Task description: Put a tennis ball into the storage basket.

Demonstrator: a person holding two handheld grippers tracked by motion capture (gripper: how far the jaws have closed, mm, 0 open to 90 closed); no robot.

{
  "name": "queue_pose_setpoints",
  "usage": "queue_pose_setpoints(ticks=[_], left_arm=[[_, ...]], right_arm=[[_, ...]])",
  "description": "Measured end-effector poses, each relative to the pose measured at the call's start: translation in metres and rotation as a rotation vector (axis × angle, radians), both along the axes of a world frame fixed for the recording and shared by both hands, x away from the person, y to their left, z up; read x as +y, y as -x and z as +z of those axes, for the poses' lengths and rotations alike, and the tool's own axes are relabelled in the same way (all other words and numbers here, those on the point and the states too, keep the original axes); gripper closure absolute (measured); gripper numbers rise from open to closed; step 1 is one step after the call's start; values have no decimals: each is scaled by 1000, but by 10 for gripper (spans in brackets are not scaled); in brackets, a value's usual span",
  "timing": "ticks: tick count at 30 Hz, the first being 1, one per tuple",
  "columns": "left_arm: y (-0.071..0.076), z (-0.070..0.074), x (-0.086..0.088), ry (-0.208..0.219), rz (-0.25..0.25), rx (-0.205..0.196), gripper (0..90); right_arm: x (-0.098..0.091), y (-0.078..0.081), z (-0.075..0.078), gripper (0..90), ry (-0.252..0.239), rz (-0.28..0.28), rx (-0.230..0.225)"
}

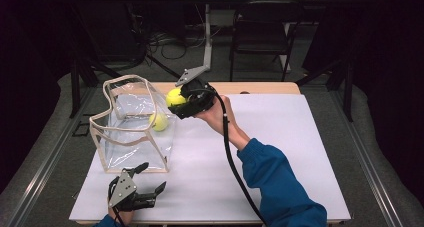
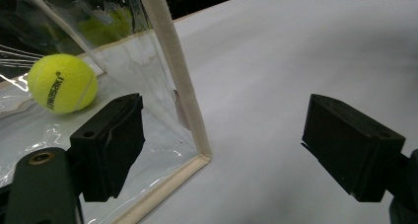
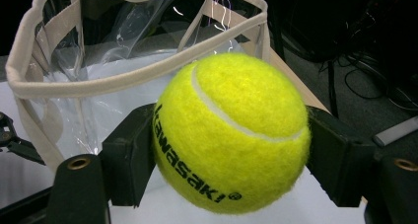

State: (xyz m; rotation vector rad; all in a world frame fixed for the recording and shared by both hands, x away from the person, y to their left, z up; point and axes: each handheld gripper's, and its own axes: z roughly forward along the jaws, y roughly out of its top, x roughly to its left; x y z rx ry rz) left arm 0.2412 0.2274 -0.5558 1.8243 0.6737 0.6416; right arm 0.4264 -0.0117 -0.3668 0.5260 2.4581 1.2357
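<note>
Yellow ball (image 1: 175,97) sits clamped in the right claw (image 1: 181,101) at the bag (image 1: 131,124) rim; a second ball (image 1: 159,121) lies inside. Left claw (image 1: 145,179) rests apart on the surface (image 1: 280,152).

Left claw view: jaws straddle the bag's corner seam (image 2: 180,86), gripping nothing; pinching it should steady the bag.

Right claw view: ball (image 3: 231,132) held squarely, mouth (image 3: 123,81) ahead. Best carried over the rim before letting go.

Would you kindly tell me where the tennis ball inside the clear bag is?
In the high view, that tennis ball lies on the clear bag's floor at its right wall, left of centre.
</note>
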Motion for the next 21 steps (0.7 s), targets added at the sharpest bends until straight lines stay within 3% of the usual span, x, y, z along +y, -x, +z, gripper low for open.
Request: queue_pose_setpoints(ticks=[21], left_arm=[[0, 0, 0, 6, 1, -1, 159]], right_arm=[[10, 1, 11, 264, -28, 14, -26]])
